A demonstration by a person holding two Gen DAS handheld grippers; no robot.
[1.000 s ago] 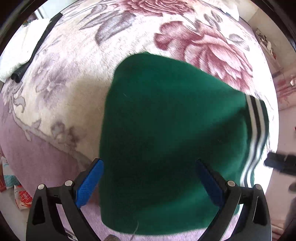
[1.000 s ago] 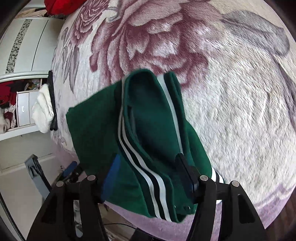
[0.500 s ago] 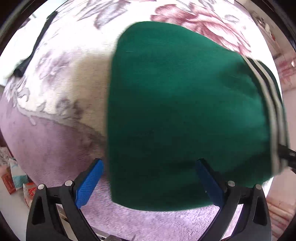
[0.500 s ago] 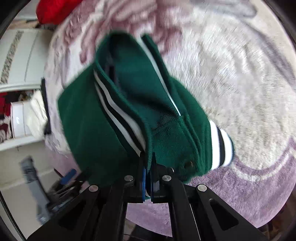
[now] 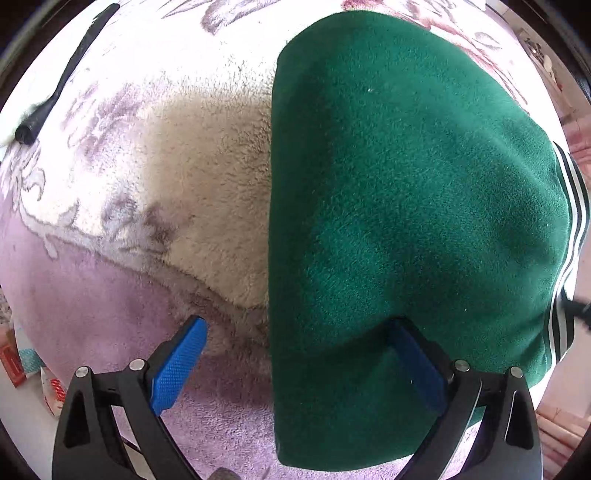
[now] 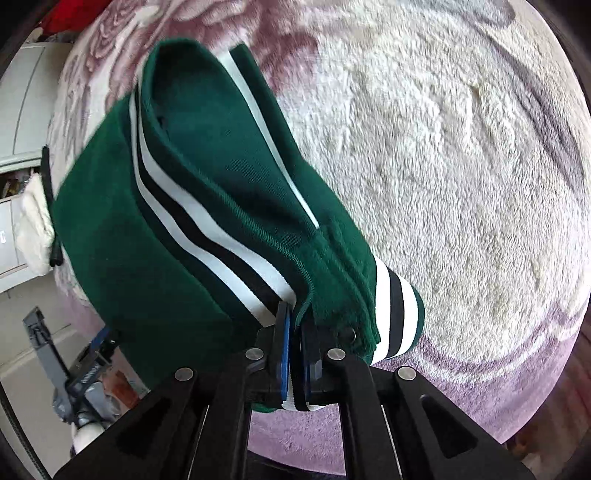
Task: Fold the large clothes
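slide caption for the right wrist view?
Right tongs shut on the striped hem of a folded green jacket lying on a floral plush blanket.

Bright daylight, glare washing out the blanket (image 5: 155,66) top-left, soft shadow below, fisheye-warped edges

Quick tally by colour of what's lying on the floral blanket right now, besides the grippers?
Green: 1, the striped green jacket, with the right gripper shut on its hem.
White: 1, a fluffy white item at the blanket's edge.
Black: 1, a black strap beside the white item.
Red: 1, a red fabric item, only partly in view.
Total: 4
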